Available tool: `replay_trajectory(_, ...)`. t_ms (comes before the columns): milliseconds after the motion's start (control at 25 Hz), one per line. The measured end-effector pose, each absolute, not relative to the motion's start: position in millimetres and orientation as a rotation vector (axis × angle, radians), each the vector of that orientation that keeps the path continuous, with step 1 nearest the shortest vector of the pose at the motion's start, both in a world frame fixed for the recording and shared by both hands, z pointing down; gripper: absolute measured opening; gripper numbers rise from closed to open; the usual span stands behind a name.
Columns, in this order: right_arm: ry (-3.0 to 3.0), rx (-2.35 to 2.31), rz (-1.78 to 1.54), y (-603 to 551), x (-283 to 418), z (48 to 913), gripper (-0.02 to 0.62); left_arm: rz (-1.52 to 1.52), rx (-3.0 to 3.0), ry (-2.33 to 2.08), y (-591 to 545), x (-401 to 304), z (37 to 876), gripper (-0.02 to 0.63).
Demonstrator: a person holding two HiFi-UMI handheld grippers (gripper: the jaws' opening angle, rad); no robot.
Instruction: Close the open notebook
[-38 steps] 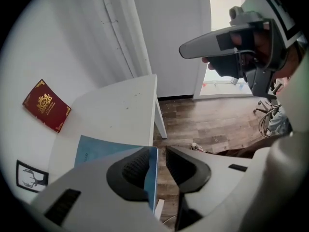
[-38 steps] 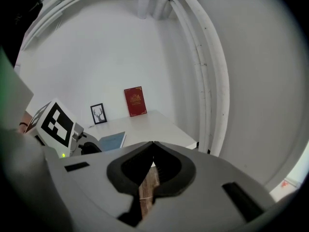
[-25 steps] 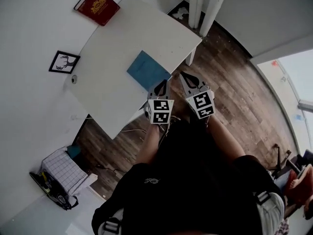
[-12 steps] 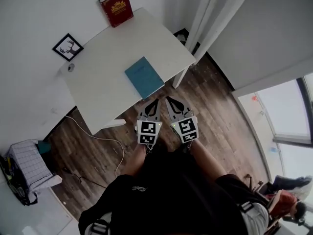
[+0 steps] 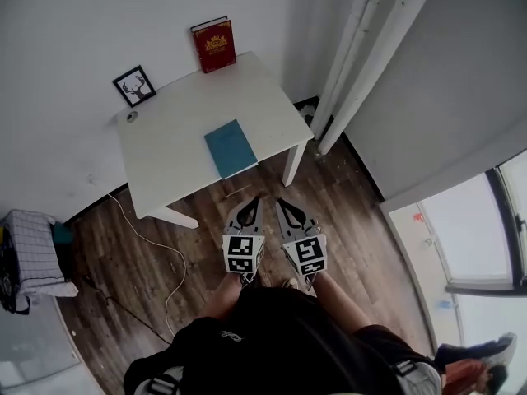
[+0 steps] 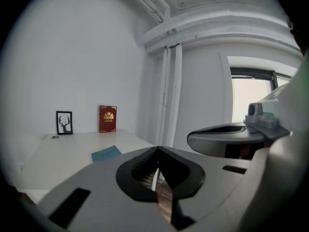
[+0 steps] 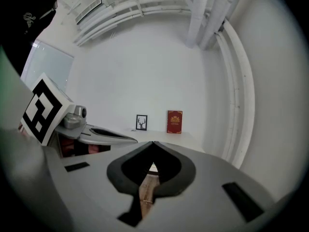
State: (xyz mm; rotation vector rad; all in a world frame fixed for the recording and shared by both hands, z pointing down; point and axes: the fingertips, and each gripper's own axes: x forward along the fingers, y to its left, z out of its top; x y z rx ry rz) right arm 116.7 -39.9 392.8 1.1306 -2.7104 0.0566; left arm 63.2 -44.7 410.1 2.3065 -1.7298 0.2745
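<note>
Two grippers we hold above the floor (image 5: 354, 212): left gripper (image 5: 253, 202), right gripper (image 5: 281, 204), fingers of each pressed together on nothing. Blue notebook (image 5: 230, 148) lies closed on the white bench (image 5: 169, 134), well apart from both.

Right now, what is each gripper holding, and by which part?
Nothing. The left gripper and right gripper are both shut and empty; the notebook lies closed on the table.

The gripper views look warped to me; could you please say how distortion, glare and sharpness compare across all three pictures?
Left gripper view: strong fisheye, dark corners, window blown out, foreground soft. Right gripper view: same fisheye bending pipes, even light. Head view: milder bowing, evenly lit, blue notebook sharp.
</note>
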Motion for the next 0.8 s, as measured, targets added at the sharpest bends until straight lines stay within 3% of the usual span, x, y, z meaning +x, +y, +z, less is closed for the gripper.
replay_trajectory(320, -2.750, 1.147, 0.005, -6.1, 175.0, 379.5, 0.021, 0.265, 2.342, -1.726, 0.4, 131.7, 404.0, 0.003)
replay_trajectory(800, -2.811, 1.212, 0.013, 12.9, 180.9, 372.8, 0.023, 0.362, 2.396, -1.782, 22.2, 132.9, 391.4, 0.003)
